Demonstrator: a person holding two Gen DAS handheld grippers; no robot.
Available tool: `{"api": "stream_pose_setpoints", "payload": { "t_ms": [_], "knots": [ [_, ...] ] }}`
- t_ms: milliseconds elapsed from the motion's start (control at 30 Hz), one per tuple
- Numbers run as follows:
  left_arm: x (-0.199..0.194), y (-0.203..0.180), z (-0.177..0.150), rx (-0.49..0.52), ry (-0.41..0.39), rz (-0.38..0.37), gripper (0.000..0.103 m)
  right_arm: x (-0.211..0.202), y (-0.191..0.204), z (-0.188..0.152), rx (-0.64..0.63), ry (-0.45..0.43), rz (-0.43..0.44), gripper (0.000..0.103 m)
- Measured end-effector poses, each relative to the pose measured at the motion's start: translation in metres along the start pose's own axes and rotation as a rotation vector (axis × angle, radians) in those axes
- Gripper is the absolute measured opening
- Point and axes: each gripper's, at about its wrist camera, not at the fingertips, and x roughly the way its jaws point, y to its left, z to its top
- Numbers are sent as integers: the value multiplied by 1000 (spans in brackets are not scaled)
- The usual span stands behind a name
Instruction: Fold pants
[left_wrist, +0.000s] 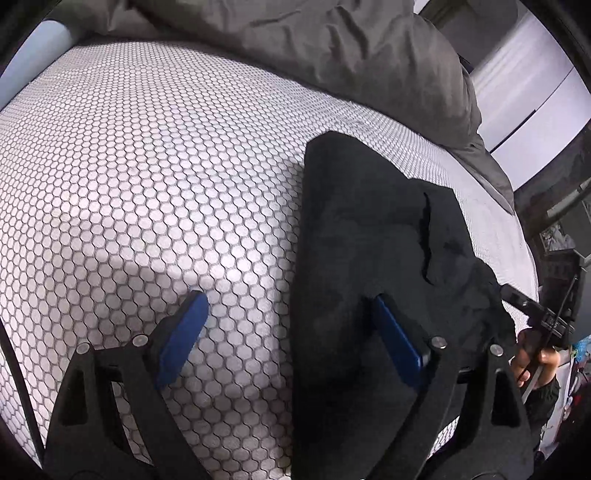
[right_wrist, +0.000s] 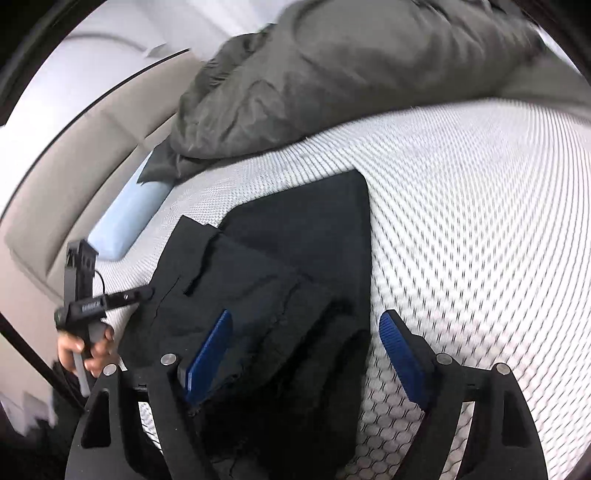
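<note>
The black pants (left_wrist: 373, 236) lie folded in a thick stack on the white honeycomb-patterned bed (left_wrist: 147, 166). My left gripper (left_wrist: 288, 306) is open above the stack's left edge; its right finger (left_wrist: 395, 336) is over the cloth, its left finger (left_wrist: 184, 325) over bare bed. In the right wrist view the pants (right_wrist: 295, 251) lie below my open right gripper (right_wrist: 306, 332); its left finger (right_wrist: 210, 350) is over the cloth, its right finger (right_wrist: 402, 354) over the bed. Neither holds anything. The other gripper shows in each view, the right one (left_wrist: 535, 317) and the left one (right_wrist: 92, 306).
A rumpled grey duvet (left_wrist: 351, 48) lies heaped at the far side of the bed, also in the right wrist view (right_wrist: 332, 85). A light blue pillow (right_wrist: 129, 218) sits at the bed's left edge by a beige wall. Furniture and clutter stand beyond the right edge (left_wrist: 561, 258).
</note>
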Motion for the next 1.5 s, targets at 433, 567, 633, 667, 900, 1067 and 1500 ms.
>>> {"api": "stream_pose_setpoints", "payload": {
  "t_ms": [433,567,633,667,900,1067,1500],
  "knots": [
    [7,-38,14,78,-70,26,30,39,22,9,-58,-31,-66,42],
    [14,-49,28,115,-102,123,31,58,28,23,-80,-66,-190,44],
    [21,-51,34,115,-118,160,33,57,27,23,-73,-42,-215,54],
    [19,-54,32,121,-126,184,34,51,24,21,-68,-43,-211,55],
    [-16,-86,-9,250,-249,324,61,-13,64,-10,-213,-187,-200,81],
    [-30,-104,-25,284,-305,319,78,-1,86,-25,-299,-175,-220,88],
    [-2,-95,-34,296,-237,377,88,-6,31,-57,-133,-90,-336,92]
  ]
}}
